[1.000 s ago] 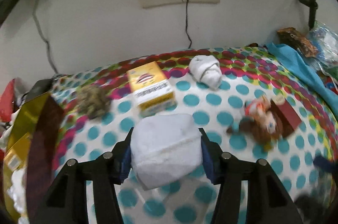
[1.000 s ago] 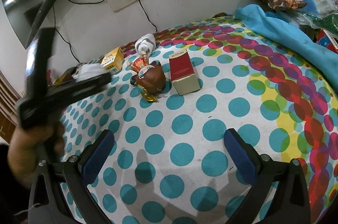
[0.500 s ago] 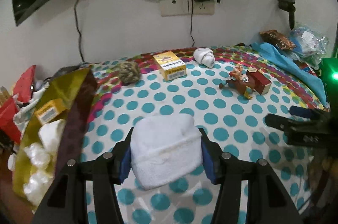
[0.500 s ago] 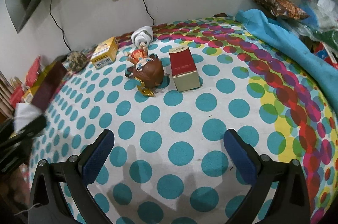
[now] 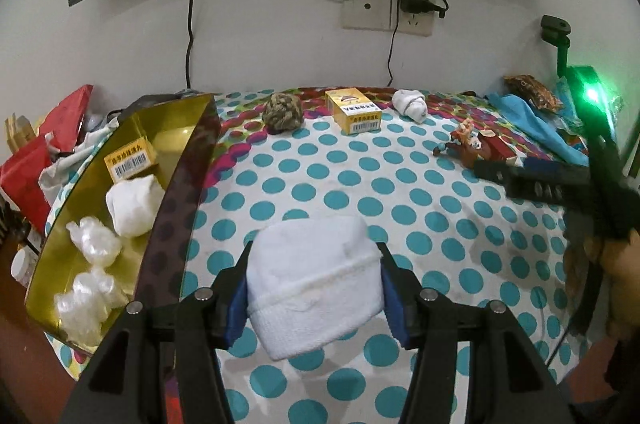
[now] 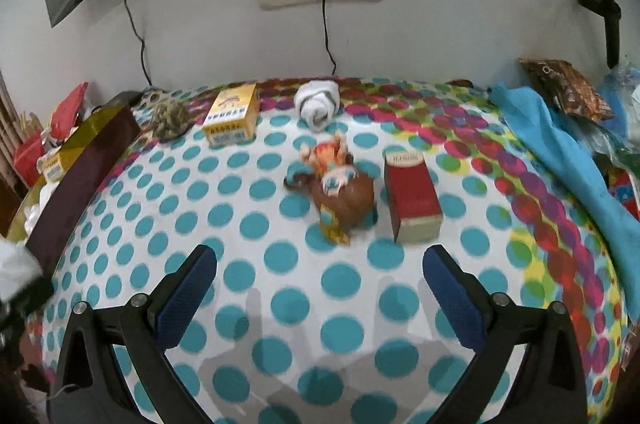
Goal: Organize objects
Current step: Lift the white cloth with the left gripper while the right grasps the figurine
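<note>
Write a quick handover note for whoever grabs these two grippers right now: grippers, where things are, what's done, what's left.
Left gripper: shut on the white rolled towel, held above the dotted cloth beside the gold tray.
Right gripper: open, empty, facing the toy figure and red box.
Done: the tray holds a yellow box, a white roll and two clear-wrapped bundles.
Left: tray the held towel, then probably the brown ball, second yellow box, small white roll, figure and red box.
</note>
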The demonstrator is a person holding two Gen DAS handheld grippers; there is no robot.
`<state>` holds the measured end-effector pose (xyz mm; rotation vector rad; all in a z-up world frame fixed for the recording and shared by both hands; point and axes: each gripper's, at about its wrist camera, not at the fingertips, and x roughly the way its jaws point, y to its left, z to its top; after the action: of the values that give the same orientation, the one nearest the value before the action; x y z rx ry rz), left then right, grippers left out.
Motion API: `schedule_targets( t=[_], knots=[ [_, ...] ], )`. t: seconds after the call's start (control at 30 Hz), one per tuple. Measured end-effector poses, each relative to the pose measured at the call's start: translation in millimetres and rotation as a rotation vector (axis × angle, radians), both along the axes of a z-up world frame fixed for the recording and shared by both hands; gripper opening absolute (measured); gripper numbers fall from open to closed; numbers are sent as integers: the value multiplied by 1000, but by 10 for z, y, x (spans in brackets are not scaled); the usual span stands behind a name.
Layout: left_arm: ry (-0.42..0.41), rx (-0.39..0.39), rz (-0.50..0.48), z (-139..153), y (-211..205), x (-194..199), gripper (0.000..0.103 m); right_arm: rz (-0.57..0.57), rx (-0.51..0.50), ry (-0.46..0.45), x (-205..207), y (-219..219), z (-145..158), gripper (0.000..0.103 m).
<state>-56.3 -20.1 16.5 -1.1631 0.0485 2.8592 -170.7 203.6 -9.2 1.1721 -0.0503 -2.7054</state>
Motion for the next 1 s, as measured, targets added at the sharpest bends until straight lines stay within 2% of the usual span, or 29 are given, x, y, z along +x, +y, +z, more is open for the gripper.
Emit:
schedule_targets(
  t=[0.1, 0.17, 0.23, 0.3, 0.43, 0.6, 0.73, 0.83, 1.0],
  knots=[
    [-8, 3, -8, -39, 13, 11, 56, 7, -29, -22, -140, 23, -24, 101],
    [-13, 7, -9, -65, 13, 13, 56, 30, 6, -29, -254, -26, -56, 93],
    [-20, 10, -7, -94, -1, 12, 57, 43, 54, -65, -406, -68, -141, 68],
    [-27, 9, 0, -123, -33, 1, 57, 66, 75, -101, -549, -95, -238, 59],
    [-43, 23, 20, -181, -131, -33, 57, 76, 103, -85, -682, -111, -208, 47],
    [-43, 32, 37, -196, -187, -33, 57, 86, 153, -80, -747, -169, -155, 41],
    [-35, 26, 46, -168, -217, -11, 57, 60, 219, -19, -594, -209, -117, 40],
    [-34, 29, 61, -149, -237, 9, 57, 87, 226, 19, -413, -252, 7, 40],
    [-19, 28, 71, -63, -240, 74, 57, 129, 170, 45, -112, -310, 188, 40]
  ],
)
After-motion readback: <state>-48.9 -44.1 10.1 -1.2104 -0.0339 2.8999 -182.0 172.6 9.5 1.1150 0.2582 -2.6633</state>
